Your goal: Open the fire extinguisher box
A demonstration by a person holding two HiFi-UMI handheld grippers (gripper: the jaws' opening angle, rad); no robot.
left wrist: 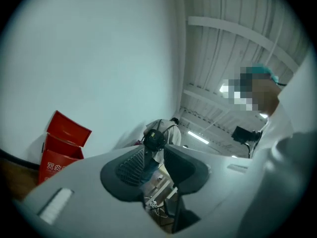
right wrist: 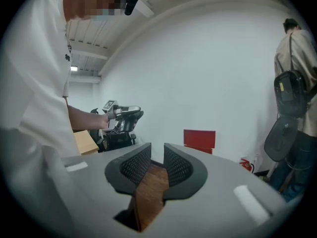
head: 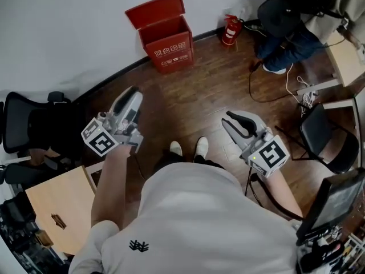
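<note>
The red fire extinguisher box (head: 165,36) stands on the wooden floor against the white wall, its lid tilted up and back. It also shows at the lower left in the left gripper view (left wrist: 62,145) and at the middle in the right gripper view (right wrist: 199,140). My left gripper (head: 132,94) hovers well short of the box, jaws apart with nothing between them (left wrist: 157,155). My right gripper (head: 230,119) is held lower right of the box, also open and empty (right wrist: 157,157). Neither touches the box.
A red fire extinguisher (head: 230,30) stands by the wall right of the box. A person (head: 296,21) is at the top right, with cables (head: 268,90) on the floor. There is a black office chair (head: 28,124) at left, a wooden table (head: 57,207) and a black chair (head: 325,136).
</note>
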